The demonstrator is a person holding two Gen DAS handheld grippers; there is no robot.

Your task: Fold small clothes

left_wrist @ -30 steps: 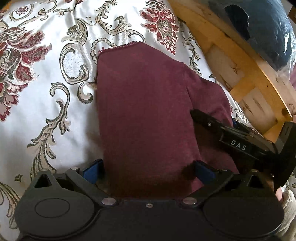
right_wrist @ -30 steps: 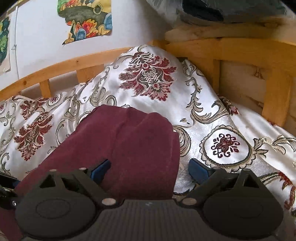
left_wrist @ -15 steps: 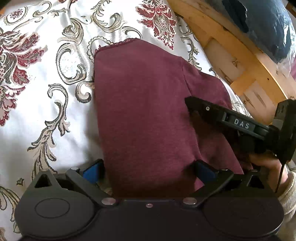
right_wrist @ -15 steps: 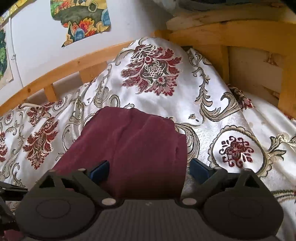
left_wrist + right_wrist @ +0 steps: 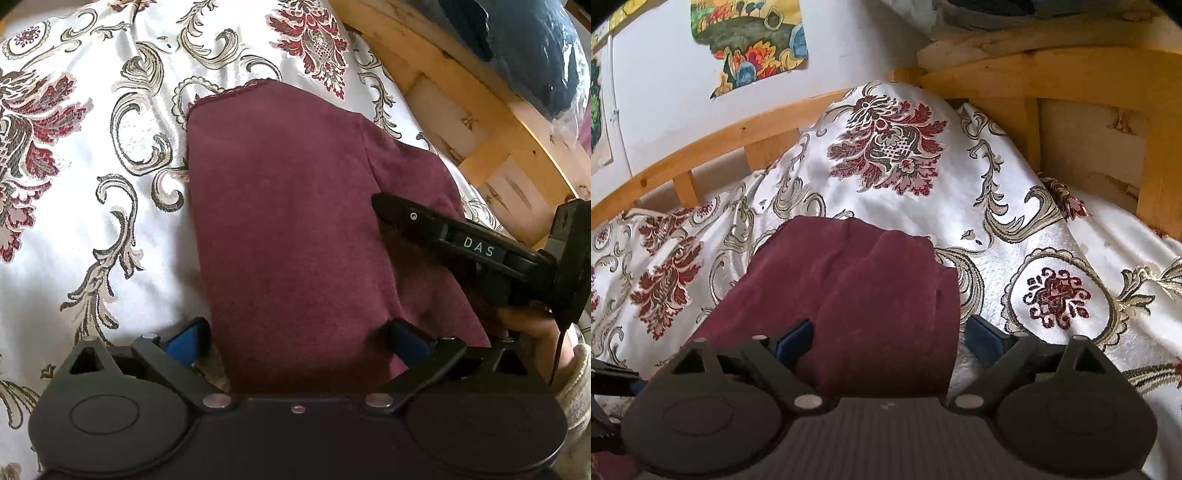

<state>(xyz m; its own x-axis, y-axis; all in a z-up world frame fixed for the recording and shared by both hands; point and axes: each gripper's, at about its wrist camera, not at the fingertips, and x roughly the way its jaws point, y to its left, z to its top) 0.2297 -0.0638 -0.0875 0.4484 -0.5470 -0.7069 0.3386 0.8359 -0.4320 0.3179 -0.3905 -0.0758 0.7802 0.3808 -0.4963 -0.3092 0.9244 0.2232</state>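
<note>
From your left wrist view, the maroon garment [image 5: 288,221] lies on the floral bedspread [image 5: 92,147], partly folded, one layer lapped over another toward the wooden bed frame [image 5: 480,122]. Your left claw [image 5: 295,336] is spread wide, straddling the near edge without pinching it, probably lined up to gather that hem. Your right claw [image 5: 380,203] reaches over the lower layer from the side.

From your right wrist view, the right claw [image 5: 886,338] is likewise spread, with the garment's [image 5: 857,288] rumpled end running between its fingers [image 5: 986,338], apparently placed to take the matching edge.
</note>
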